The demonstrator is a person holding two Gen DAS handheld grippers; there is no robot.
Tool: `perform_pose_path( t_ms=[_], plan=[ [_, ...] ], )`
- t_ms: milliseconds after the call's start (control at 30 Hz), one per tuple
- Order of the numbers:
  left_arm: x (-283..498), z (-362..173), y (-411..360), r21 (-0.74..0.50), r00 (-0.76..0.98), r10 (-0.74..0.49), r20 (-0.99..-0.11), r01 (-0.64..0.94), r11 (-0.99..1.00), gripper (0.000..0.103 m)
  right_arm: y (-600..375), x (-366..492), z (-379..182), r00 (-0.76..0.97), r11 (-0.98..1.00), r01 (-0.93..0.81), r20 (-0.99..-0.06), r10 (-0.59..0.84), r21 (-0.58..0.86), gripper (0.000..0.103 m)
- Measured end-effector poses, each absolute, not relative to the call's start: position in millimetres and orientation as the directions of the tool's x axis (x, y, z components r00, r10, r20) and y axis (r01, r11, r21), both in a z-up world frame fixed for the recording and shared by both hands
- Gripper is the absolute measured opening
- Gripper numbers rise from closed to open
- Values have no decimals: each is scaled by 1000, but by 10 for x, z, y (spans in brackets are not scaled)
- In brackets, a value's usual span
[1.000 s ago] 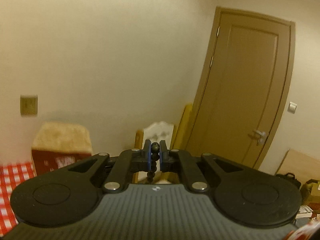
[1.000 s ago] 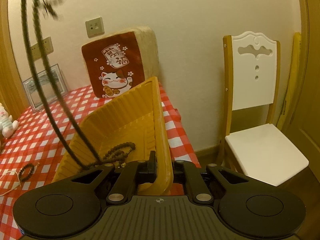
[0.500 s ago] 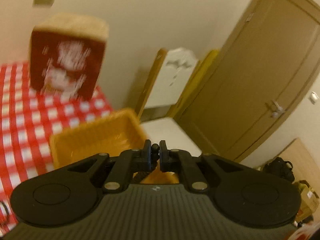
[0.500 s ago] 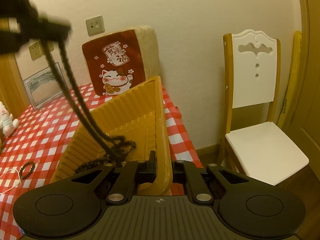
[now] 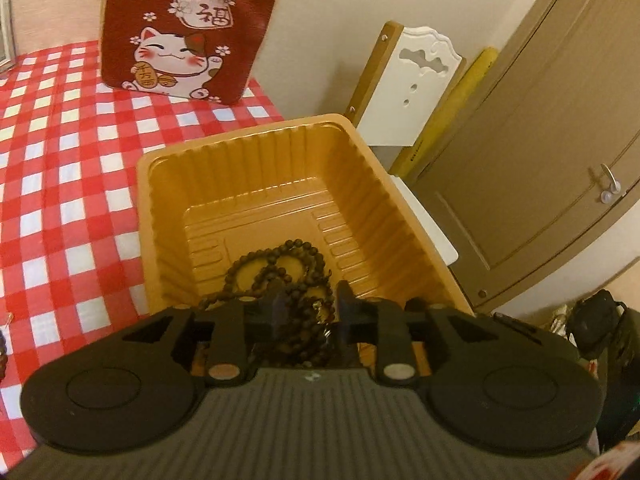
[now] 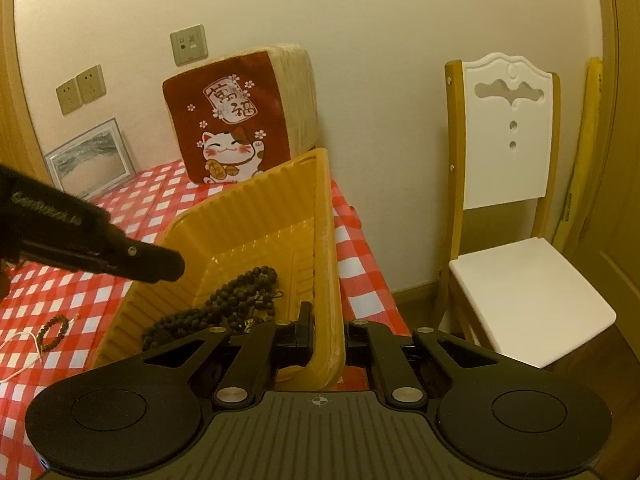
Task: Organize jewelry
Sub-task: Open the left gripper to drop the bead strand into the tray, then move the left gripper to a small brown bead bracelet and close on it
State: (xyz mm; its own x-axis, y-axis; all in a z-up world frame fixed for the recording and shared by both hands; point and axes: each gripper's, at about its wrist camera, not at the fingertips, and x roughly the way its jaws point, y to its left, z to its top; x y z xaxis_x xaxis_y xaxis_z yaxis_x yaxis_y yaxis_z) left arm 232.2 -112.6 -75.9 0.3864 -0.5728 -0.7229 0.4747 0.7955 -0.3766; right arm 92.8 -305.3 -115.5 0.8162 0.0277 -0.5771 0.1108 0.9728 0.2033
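Observation:
A long string of dark wooden beads (image 5: 276, 264) lies heaped on the floor of a ribbed yellow plastic tray (image 5: 240, 136). My left gripper (image 5: 310, 300) hangs just over the heap, tilted down into the tray. Its jaws are opening; a few bead strands sit loosely in the gap and neither pad presses on them. In the right wrist view the left gripper (image 6: 168, 268) reaches in from the left above the beads (image 6: 240, 284). My right gripper (image 6: 328, 320) is shut on the near rim of the tray (image 6: 260, 216), which is tipped up.
A small bead bracelet (image 6: 52, 330) and a white cord (image 6: 20, 344) lie on the red-checked tablecloth left of the tray. A red lucky-cat cushion (image 6: 236, 136) and a framed picture (image 6: 90, 160) lean on the wall. A white chair (image 6: 508, 200) stands right of the table.
The left gripper came down from high above to just over the tray, and the hanging bead string sank into a heap inside. Its jaws parted. The right gripper kept still on the rim.

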Motion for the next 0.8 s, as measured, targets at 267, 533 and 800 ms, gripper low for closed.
perform_pose_path(
  t_ms=[267, 533, 800],
  plan=[
    [1997, -717, -794, -277, 471, -510, -720, 478, 834, 35, -3058, 933, -1173, 813, 972, 118, -581, 24, 205, 6],
    [1671, -880, -264, -153, 577, -365, -730, 383, 911, 35, -3084, 931, -1192, 809, 972, 118, -587, 23, 202, 6],
    [1649, -1114, 186, -35, 620, -210, -756, 282, 959, 34, -3092, 916, -1193, 806, 973, 123, -591, 18, 197, 6]
  ],
)
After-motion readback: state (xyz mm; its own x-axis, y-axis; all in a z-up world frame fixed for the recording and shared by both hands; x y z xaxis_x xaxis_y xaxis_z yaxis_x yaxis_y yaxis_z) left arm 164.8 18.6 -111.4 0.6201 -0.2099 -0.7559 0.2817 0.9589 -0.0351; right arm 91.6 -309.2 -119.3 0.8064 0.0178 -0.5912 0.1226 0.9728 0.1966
